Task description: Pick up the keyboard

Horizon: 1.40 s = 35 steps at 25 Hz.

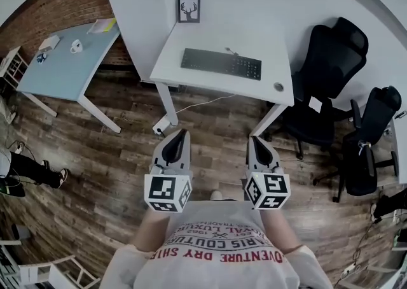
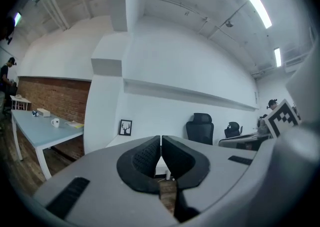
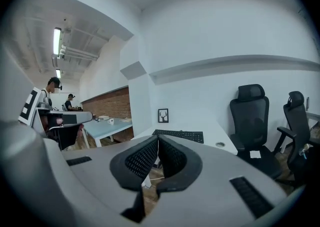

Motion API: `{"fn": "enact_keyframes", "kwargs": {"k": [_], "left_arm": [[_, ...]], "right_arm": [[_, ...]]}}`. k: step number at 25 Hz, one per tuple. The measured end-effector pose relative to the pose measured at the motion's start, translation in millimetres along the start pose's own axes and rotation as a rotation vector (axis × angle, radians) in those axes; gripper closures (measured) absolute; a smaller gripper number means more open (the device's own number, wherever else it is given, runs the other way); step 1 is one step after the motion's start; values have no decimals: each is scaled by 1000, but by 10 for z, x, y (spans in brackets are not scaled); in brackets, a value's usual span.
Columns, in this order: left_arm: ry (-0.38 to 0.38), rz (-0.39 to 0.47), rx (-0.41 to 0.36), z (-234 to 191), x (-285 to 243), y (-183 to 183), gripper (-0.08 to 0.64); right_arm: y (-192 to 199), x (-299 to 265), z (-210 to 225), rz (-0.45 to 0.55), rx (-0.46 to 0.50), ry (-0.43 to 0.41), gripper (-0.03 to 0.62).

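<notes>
A black keyboard (image 1: pixel 220 63) lies flat on a white desk (image 1: pixel 184 74) against the far wall; the right gripper view shows the keyboard (image 3: pixel 181 134) too, well beyond the jaws. My left gripper (image 1: pixel 181 133) and right gripper (image 1: pixel 254 140) hang side by side over the wood floor, short of the desk's front edge, both pointing toward it. Both are shut with nothing between the pads. In the left gripper view the shut gripper (image 2: pixel 161 141) hides most of the desk top.
A framed deer picture (image 1: pixel 189 9) leans on the wall behind the keyboard. Two black office chairs (image 1: pixel 327 68) stand right of the desk. A light blue table (image 1: pixel 63 65) with a mug and papers stands at left. A cable (image 1: pixel 203 102) trails under the desk.
</notes>
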<state>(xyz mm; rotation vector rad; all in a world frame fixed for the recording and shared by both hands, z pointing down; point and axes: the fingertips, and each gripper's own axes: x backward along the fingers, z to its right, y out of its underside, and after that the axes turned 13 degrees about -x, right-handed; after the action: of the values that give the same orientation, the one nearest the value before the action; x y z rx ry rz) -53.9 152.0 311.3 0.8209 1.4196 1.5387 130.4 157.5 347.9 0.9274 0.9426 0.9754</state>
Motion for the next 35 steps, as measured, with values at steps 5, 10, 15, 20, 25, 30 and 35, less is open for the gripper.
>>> {"fn": "enact_keyframes", "kwargs": {"k": [5, 10, 15, 20, 25, 30, 35], "left_arm": [[-15, -42, -6, 268, -425, 46, 529], [-11, -97, -39, 375, -702, 130, 529], [5, -130, -51, 394, -1020, 185, 529], [53, -133, -53, 393, -1455, 242, 529], [124, -128, -67, 274, -1978, 293, 529], [161, -131, -36, -180, -2671, 318, 529], [212, -156, -2, -633, -3344, 410, 529]], "right_arm": [[-99, -260, 490, -38, -27, -12, 566], [-60, -479, 760, -72, -84, -17, 566], [27, -704, 958, -107, -118, -10, 566], [-4, -977, 1179, -111, -127, 30, 566], [-120, -1384, 1386, -99, -135, 94, 566], [-314, -1982, 1474, -87, -139, 163, 566], [-465, -2566, 1527, -93, -143, 235, 566]]}}
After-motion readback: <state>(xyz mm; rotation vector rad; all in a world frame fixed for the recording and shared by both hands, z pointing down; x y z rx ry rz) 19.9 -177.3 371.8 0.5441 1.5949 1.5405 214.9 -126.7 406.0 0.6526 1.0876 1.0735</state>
